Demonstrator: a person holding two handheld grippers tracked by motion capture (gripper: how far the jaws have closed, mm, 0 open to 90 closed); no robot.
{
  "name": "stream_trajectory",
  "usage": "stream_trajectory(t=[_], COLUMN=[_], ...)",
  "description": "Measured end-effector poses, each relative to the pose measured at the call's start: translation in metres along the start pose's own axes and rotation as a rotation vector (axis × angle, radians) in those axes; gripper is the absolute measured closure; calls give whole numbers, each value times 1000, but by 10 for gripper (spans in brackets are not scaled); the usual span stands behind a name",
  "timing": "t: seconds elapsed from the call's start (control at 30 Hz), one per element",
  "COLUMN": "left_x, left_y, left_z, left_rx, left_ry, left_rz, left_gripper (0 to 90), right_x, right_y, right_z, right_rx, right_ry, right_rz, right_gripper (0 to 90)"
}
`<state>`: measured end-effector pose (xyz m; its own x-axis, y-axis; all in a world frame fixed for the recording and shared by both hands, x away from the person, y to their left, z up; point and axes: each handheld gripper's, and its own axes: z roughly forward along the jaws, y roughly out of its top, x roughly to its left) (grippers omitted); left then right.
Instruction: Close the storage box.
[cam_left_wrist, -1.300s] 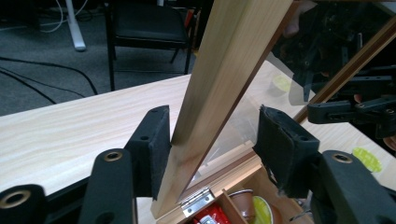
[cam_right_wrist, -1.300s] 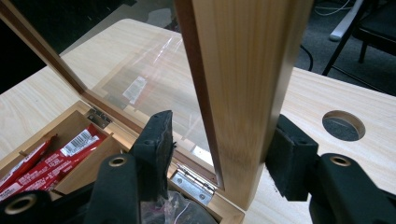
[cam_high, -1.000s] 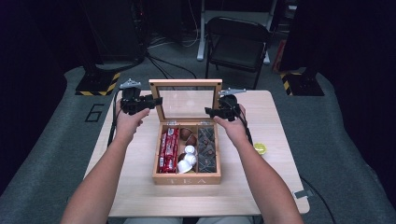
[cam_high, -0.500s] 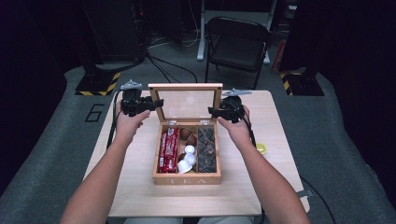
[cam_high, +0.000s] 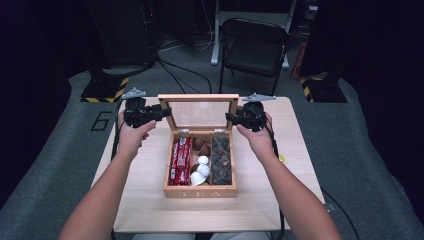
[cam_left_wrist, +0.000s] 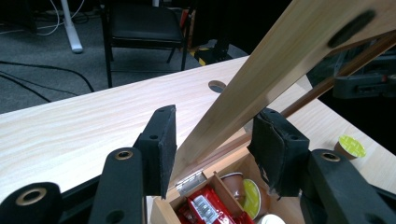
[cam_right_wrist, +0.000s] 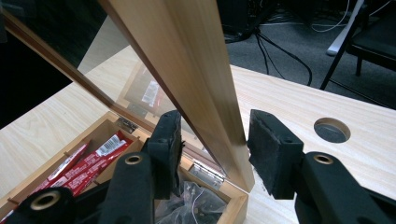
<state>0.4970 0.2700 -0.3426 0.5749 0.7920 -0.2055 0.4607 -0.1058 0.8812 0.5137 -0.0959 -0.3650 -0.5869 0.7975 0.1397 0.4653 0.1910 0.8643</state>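
L gripper (cam_high: 161, 114) at left side rail of glass-paned wooden lid (cam_high: 198, 98), jaws astride the rail, just been opening a bit; in left gripper view rail between the pads, near pad about touching, far pad w/ slim gap, so not clamped. Lid standing near upright on rear hinges of light wooden tea box (cam_high: 200, 191), mid pale wooden table (cam_high: 145, 200), well inside all edges. Inside, L to R: red foil sachets (cam_high: 179, 161), brown and white coffee capsules (cam_high: 200, 167), dark wrapped packets (cam_high: 221, 160). R gripper (cam_high: 231, 119) at right side rail, jaws just been closing, rail between pads; in right gripper view inner pad close against wood, outer pad w/ sliver of gap, so no firm pinch yet. Small yellow-green capsule (cam_high: 281, 158) loose on table right of box, apart from it. Handling, judged: lid light, stiff frame, fragile pane, smooth wood maybe slippery under pads; free swing on small metal hinges, likely to drop and slam if let go. Best hold: wooden side rails, both sides at matching height, never the glass; light even squeeze, move both hands together to avoid twisting hinges. Box light enough to skid if lid pushed sideways.
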Motion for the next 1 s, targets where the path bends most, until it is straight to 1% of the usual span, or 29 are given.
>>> stream_trajectory(t=[0.13,0.23,0.37,0.4,0.5,0.73,0.77,0.83,0.9,1.0], left_x=[-4,-6,-8,-9,-11,-15,-17,-19,-20,-22], left_y=[1,2,6,6,8,9,10,9,8,6], left_z=[-3,-6,-11,-12,-16,-23,-25,-27,-28,-30], left_rx=[-2,-2,-2,-1,-8,-7,-5,-4,0,0], left_ry=[-8,-16,-15,-16,-22,-29,-30,-28,-26,-29], left_rz=[-2,3,15,16,20,32,39,38,46,42], left_gripper=[518,534,534,535,542,553,553,552,552,551], right_x=[1,4,5,6,7,13,13,16,17,19], right_y=[2,3,4,5,8,14,14,15,15,15], right_z=[-4,-6,-9,-11,-18,-31,-33,-38,-41,-45], right_rx=[1,5,5,1,-10,-24,-30,-33,-33,-36], right_ry=[3,0,1,4,11,22,25,26,24,30], right_rz=[-12,-15,-20,-14,-18,-39,-42,-45,-52,-56], right_gripper=[546,550,550,550,550,578,579,585,586,584])
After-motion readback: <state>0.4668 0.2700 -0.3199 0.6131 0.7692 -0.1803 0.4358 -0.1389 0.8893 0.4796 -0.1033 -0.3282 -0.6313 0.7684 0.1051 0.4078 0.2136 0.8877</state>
